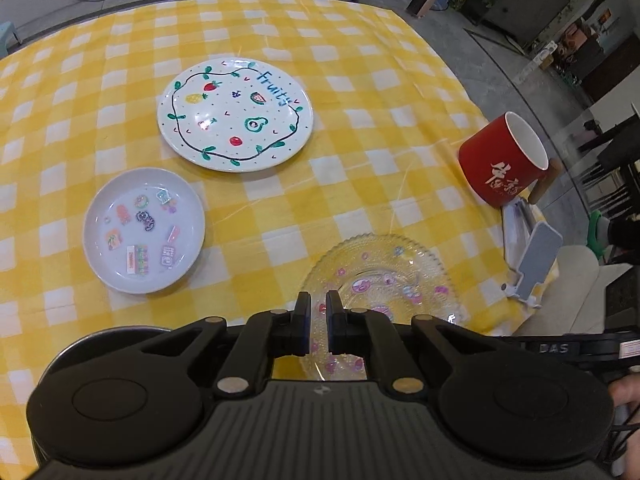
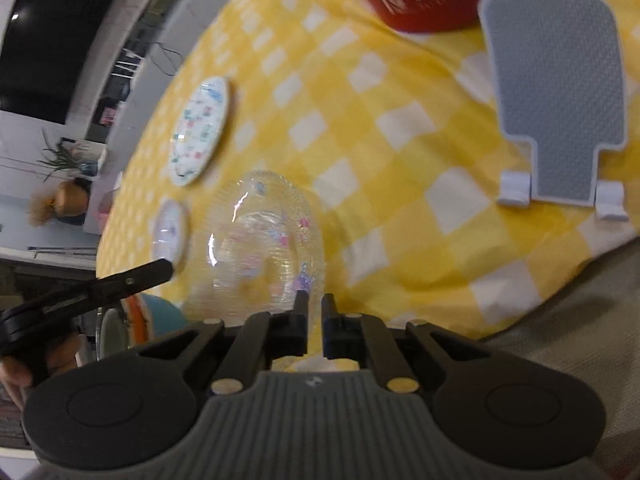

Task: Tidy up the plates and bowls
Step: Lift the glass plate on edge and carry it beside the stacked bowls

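Left gripper hovers over the near edge of the clear glass plate, fingers nearly closed with a narrow gap, nothing clamped. Right gripper sits at the glass plate's rim, fingers likewise close together; can't tell whether they pinch the rim. Fruity plate lies mid-tabletop, small white sticker plate nearer and to its left, well apart. Red mug and grey phone stand sit at the right edge.
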